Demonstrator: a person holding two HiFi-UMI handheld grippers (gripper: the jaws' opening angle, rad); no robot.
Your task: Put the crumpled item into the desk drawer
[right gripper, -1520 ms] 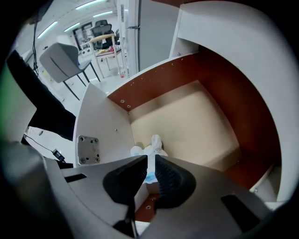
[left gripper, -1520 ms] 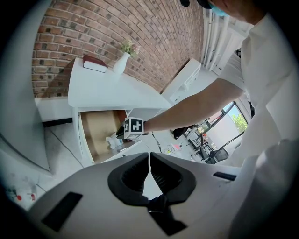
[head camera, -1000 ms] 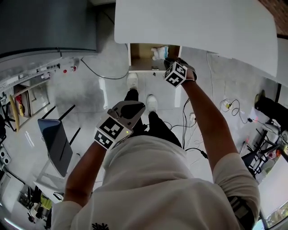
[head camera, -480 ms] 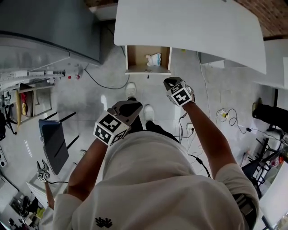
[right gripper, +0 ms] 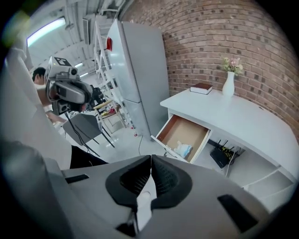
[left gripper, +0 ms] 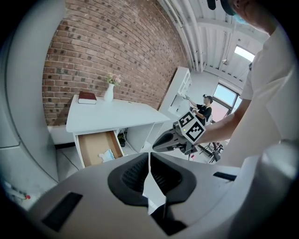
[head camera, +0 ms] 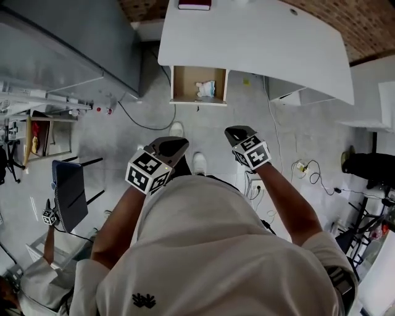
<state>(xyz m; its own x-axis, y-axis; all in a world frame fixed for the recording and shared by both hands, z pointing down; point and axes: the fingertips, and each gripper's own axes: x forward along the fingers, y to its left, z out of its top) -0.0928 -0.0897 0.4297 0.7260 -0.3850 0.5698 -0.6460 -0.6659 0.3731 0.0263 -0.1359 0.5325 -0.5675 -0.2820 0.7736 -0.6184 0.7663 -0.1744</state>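
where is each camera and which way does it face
Head view: on the head, looking steeply down at desk and drawer; shows torso, left gripper, right gripper.
Left gripper view: on that gripper, facing the desk; shows its shut jaws.
Right gripper view: on that gripper, facing the desk; shows its shut jaws.
Shared: all three see the crumpled item in the drawer.

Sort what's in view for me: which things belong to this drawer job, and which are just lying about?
Job in hand:
- crumpled item, lying in the open drawer
- desk
- left gripper and right gripper, both shut and empty

Lying about:
- book
- vase
- chair
- fridge
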